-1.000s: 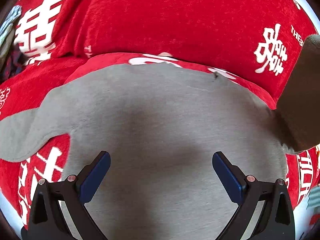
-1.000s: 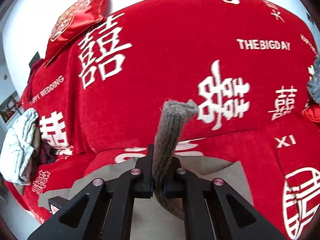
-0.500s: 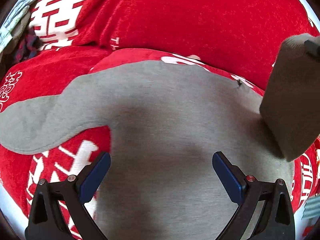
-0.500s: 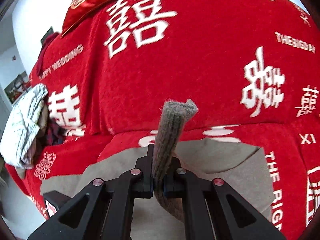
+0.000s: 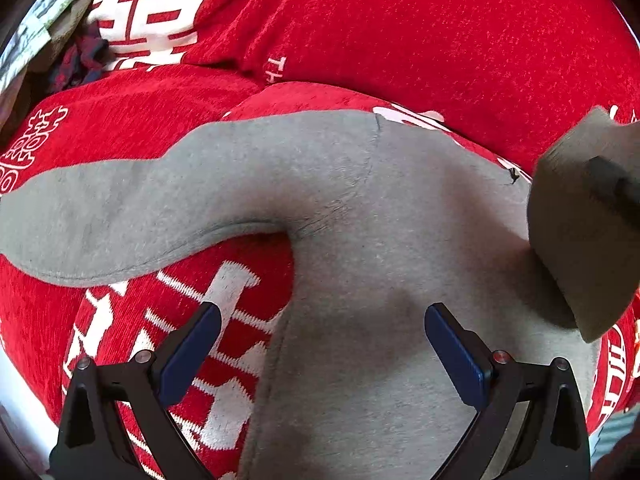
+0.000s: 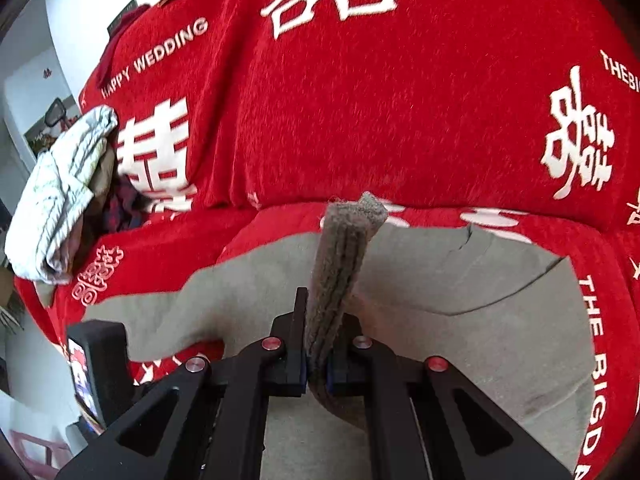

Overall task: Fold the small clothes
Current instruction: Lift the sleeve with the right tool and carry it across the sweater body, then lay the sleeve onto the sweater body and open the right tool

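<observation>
- Left wrist view shows my left gripper (image 5: 322, 344) with its jaws wide apart and nothing between them, hanging over the grey sweatshirt (image 5: 360, 280) that lies spread on the red sofa cover (image 5: 400, 40).
- A second ago these jaws framed only the sweatshirt's body; now they straddle its left side edge, with the red cover under the left finger.
- The left sleeve (image 5: 120, 216) has come fully into sight, lying flat, its long axis running out to the left of the body and dipping slightly toward me.
- My right gripper (image 6: 316, 360) is clamped shut on the right sleeve cuff (image 6: 344, 264), which stands up out of the jaws.
- Over the last second that cuff has come down and inward over the sweatshirt; from the left wrist view the lifted sleeve now hangs over the body's right side.
- I judge the right sleeve fold is well under way, and my left gripper is lining up for the left sleeve or side edge.
- The sweatshirt's body runs from me toward the sofa back, neckline at the far end.
</observation>
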Tool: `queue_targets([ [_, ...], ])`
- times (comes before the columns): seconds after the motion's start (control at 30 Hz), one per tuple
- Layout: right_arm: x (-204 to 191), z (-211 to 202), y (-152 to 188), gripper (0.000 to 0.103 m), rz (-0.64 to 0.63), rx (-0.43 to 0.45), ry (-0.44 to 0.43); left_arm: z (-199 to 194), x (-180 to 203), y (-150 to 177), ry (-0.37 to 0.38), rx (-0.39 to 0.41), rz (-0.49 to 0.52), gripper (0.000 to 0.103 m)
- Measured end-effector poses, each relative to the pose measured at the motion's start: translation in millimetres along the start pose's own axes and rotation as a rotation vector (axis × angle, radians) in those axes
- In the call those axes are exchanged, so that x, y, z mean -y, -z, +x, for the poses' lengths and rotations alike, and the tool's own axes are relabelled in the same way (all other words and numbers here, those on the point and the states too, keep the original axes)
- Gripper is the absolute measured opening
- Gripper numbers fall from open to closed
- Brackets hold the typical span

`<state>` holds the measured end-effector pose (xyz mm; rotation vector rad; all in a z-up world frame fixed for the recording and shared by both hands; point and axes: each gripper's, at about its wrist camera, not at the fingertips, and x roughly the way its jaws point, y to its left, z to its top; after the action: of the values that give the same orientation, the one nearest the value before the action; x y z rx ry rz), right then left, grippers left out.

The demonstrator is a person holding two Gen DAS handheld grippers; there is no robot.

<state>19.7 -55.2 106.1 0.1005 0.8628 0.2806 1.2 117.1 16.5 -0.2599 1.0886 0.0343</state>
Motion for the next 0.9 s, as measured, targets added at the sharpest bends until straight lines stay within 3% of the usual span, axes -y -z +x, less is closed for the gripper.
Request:
queue_targets([
  [0.53, -22.2, 70.1, 26.6, 0.007, -0.026, -0.087, 0.014, -5.2, -38.2, 15.9, 0.002, 0.025, -0.098, 0.102],
  [0.63, -32.1, 76.5, 29.4, 0.013, -0.046, -0.117, -0.043, -8.6, -42.5, 18.1, 0.011, 0.035, -0.113, 0.102],
  [0.73, -34.7, 75.1, 30.3, 0.029, -0.037, -0.148, -0.140, -15.3, -49.3, 19.4, 0.017, 0.051, -0.137, 0.102],
  [0.9, -29.7, 43.3, 20.9, 0.038, -0.044, -0.106, -0.239, -30.2, -57.5, 17.9, 0.010, 0.077, -0.175, 0.102],
])
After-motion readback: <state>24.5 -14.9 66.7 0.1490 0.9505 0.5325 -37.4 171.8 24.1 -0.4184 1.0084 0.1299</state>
